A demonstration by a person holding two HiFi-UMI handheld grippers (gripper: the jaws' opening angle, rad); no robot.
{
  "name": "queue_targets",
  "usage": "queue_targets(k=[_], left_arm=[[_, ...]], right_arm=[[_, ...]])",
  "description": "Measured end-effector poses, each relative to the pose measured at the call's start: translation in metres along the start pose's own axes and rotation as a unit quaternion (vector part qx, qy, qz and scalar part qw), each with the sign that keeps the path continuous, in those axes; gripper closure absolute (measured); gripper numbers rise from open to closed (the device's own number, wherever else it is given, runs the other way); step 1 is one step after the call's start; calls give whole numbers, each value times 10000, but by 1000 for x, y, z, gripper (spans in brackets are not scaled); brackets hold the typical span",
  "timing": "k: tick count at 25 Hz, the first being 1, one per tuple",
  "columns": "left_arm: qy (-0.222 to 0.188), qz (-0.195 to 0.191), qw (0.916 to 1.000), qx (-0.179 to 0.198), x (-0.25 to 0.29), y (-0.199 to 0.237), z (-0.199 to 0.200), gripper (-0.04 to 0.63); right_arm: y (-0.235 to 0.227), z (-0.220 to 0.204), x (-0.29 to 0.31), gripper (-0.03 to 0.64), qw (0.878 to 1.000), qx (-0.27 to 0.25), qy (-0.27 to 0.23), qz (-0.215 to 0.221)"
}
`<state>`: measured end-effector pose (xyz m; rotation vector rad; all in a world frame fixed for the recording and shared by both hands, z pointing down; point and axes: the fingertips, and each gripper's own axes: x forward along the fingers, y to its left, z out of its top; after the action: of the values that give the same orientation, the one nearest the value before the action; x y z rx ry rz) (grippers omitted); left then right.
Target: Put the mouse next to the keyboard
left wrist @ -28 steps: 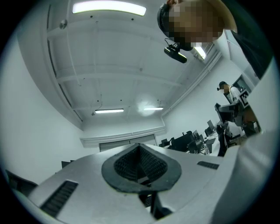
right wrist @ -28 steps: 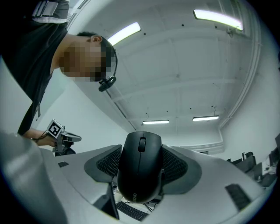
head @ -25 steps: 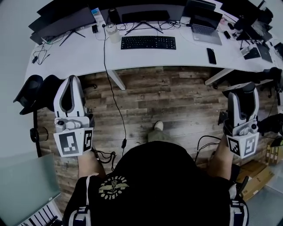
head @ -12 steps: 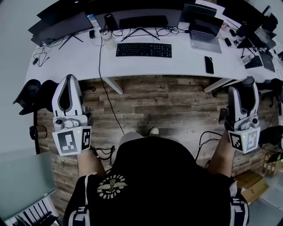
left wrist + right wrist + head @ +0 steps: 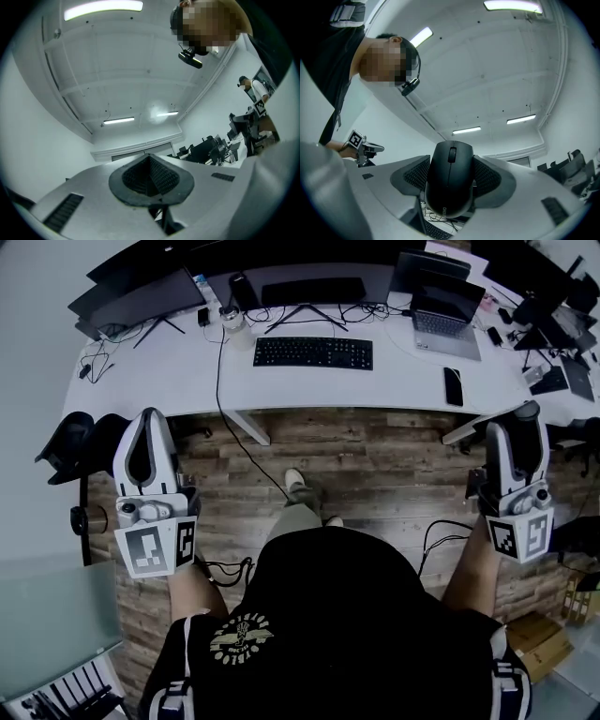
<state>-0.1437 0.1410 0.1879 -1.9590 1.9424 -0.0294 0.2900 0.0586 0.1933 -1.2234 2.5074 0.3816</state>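
A black keyboard (image 5: 313, 352) lies on the white desk (image 5: 169, 371), in front of the monitors. A black mouse (image 5: 450, 183) stands upright between the pads of my right gripper (image 5: 451, 187), which is shut on it. In the head view that right gripper (image 5: 525, 418) is held over the wooden floor at the right, short of the desk's front edge. My left gripper (image 5: 150, 423) is at the left, also short of the desk. Seen from the left gripper view, the left gripper (image 5: 151, 180) has its pads together with nothing between them. Both point up toward the ceiling.
A laptop (image 5: 448, 310) and a phone (image 5: 453, 387) lie on the desk right of the keyboard, and a cup (image 5: 234, 315) stands to its left. A black cable (image 5: 244, 418) hangs from the desk to the floor. A dark chair (image 5: 70, 442) stands at the left.
The person's foot has stepped forward toward the desk and the view has shifted a little. Both grippers keep about the same places, and the mouse stays held.
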Motion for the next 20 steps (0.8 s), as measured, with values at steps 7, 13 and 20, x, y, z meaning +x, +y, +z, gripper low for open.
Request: queue_targets(k=[7,13,20], left_arm=[[34,-209,9998,4,25,-4,-19,594],[118,-342,9993,-4,47,2,-32,594],[163,-405,9990,-60,81,19,-51,594]], right_arm=[[-8,-7,2,328,9998,-75,46,-179],[-11,-16,20,328,9996,-94,108,-231],[-9,-36,55,328,9995,-82,207,-212]])
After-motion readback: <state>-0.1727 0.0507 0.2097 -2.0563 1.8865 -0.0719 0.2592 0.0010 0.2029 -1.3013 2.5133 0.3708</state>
